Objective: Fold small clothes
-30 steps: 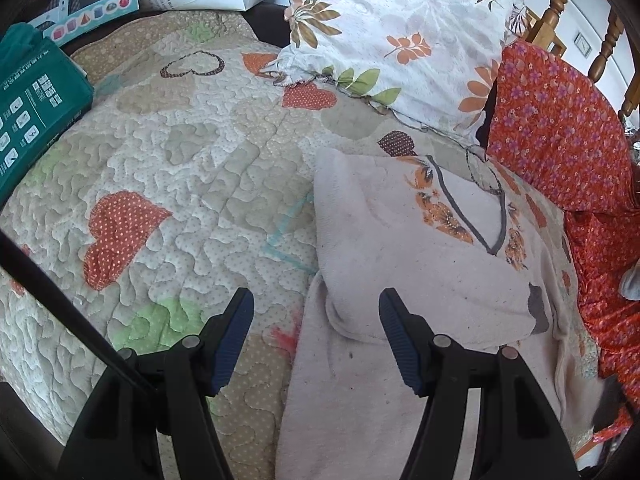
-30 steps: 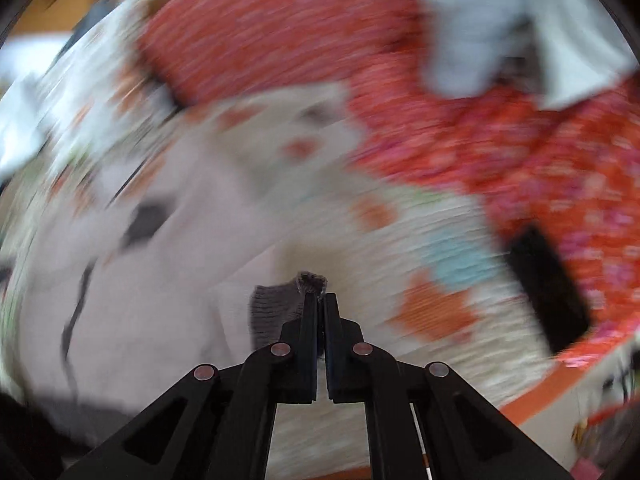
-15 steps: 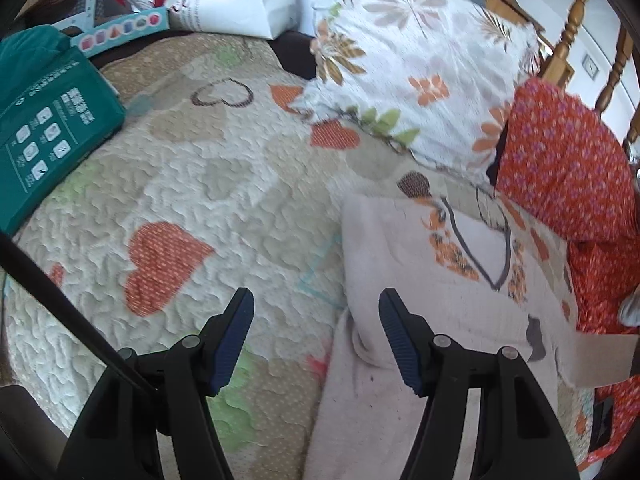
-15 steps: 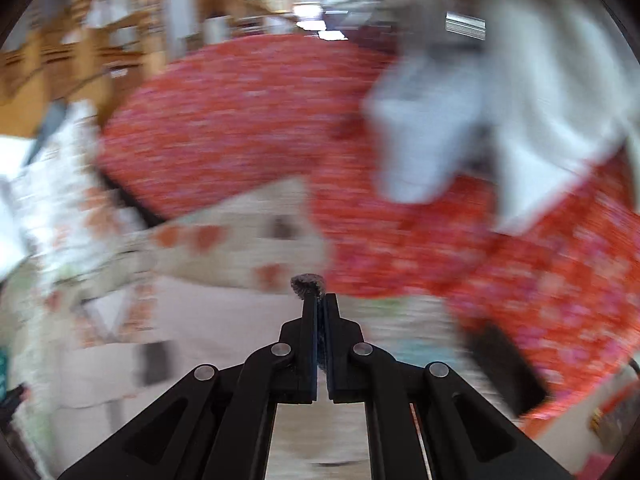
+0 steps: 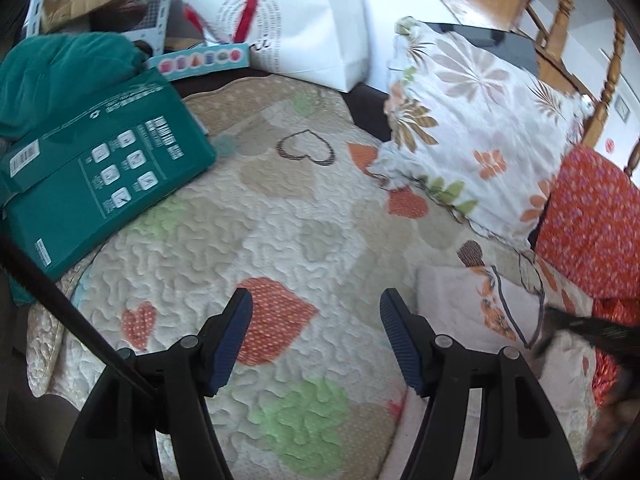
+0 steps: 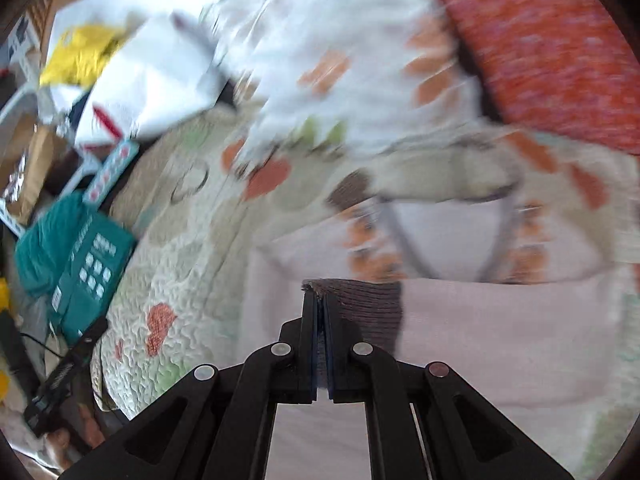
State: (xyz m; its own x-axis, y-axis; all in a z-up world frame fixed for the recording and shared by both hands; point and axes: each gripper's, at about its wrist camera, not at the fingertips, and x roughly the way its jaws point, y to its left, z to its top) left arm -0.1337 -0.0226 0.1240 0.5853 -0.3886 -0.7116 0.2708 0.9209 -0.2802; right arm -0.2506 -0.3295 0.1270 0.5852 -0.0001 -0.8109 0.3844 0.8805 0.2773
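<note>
A small pale pink sweater (image 5: 472,312) with an orange flower print and a grey V neckline lies on the quilted heart bedspread (image 5: 280,232). In the right wrist view the sweater (image 6: 500,340) fills the lower half. My right gripper (image 6: 319,304) is shut on its grey knit sleeve cuff (image 6: 368,304) and holds the sleeve over the sweater's body. My left gripper (image 5: 316,312) is open and empty over the bedspread, left of the sweater. The right gripper shows blurred at the right edge of the left wrist view (image 5: 576,326).
A green box (image 5: 100,176) lies at the bedspread's left edge, with white bags (image 5: 312,32) and clutter behind it. A floral pillow (image 5: 480,112) and a red patterned cushion (image 5: 592,220) lie at the head, before wooden bed posts (image 5: 612,68).
My right gripper swung the gripped sleeve cuff from the red cushion side over onto the sweater's body. My left gripper drew back to the left, off the sweater, still open.
</note>
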